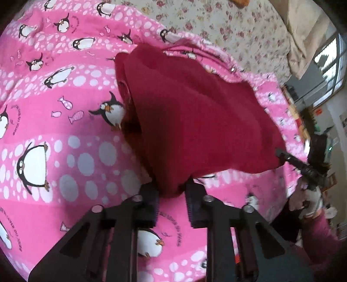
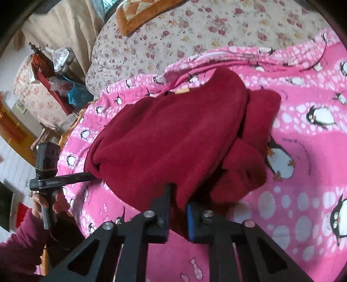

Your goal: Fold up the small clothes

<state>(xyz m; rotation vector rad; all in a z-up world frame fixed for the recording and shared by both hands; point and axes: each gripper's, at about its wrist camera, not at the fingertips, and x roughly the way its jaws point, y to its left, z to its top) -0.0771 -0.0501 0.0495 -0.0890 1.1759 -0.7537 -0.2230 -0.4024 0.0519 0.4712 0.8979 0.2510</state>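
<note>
The dark red garment (image 2: 169,138) lies bunched on the pink penguin blanket (image 2: 303,217) of the bed. Each hand-held gripper, left (image 1: 171,193) and right (image 2: 178,208), pinches its near hem at six o'clock. The thick fleece may slip out if they pull unevenly.

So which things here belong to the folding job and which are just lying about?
Job: red fleece garment; left tool and right tool, each clamped on its edge.

Lying about: penguin blanket underneath, floral bedspread, orange-edged cushion, bedside clutter.
</note>
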